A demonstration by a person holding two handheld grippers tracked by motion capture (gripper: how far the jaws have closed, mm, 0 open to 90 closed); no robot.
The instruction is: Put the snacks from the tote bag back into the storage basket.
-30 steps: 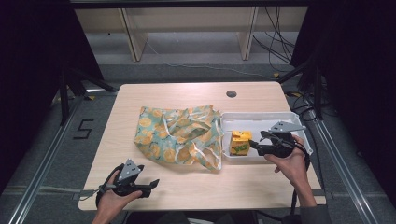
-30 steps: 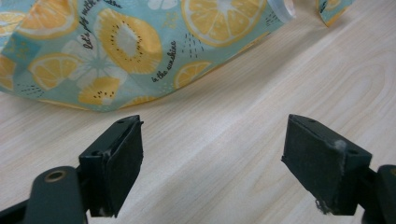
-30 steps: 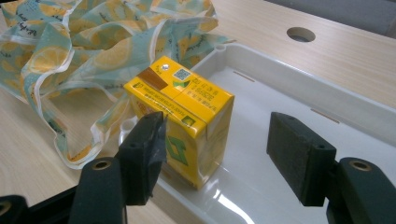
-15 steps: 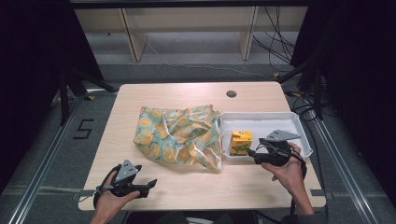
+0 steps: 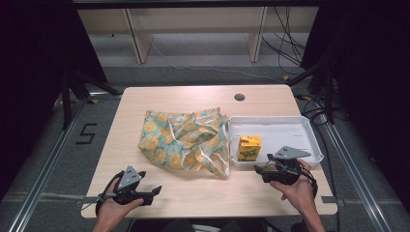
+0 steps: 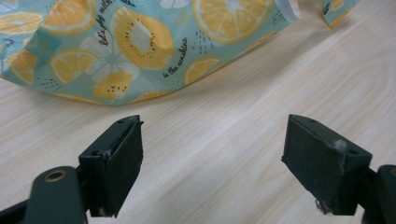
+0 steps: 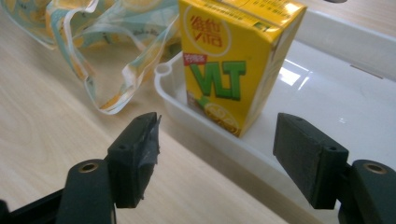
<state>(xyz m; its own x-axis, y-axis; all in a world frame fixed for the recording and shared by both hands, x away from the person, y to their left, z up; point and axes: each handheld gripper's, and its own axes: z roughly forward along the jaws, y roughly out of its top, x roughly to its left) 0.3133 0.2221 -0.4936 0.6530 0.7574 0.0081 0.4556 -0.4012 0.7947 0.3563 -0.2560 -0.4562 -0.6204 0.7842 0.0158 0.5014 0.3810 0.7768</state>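
A yellow juice carton (image 5: 249,147) stands upright in the left end of a white tray (image 5: 290,128). My right gripper (image 5: 258,170) hovers just in front of the tray, pointing left. In the right gripper view the carton (image 7: 233,60) stands beyond the open right gripper (image 7: 217,154), whose jaws have just been opening with nothing between them. A teal cloth bag (image 5: 186,140) printed with orange slices lies crumpled at mid-table. My left gripper (image 5: 155,190) rests open near the front left edge, and in its own view the left gripper (image 6: 215,158) faces the bag (image 6: 140,42) across bare wood.
The bag's looped handles (image 7: 116,70) lie against the tray's left rim (image 7: 163,70). A round cable hole (image 5: 239,97) sits near the table's far edge. Light wood shows between the bag and the front edge.
My right gripper has drawn back from the tray toward the near edge and sunk a little. The left gripper, bag and carton stay put.
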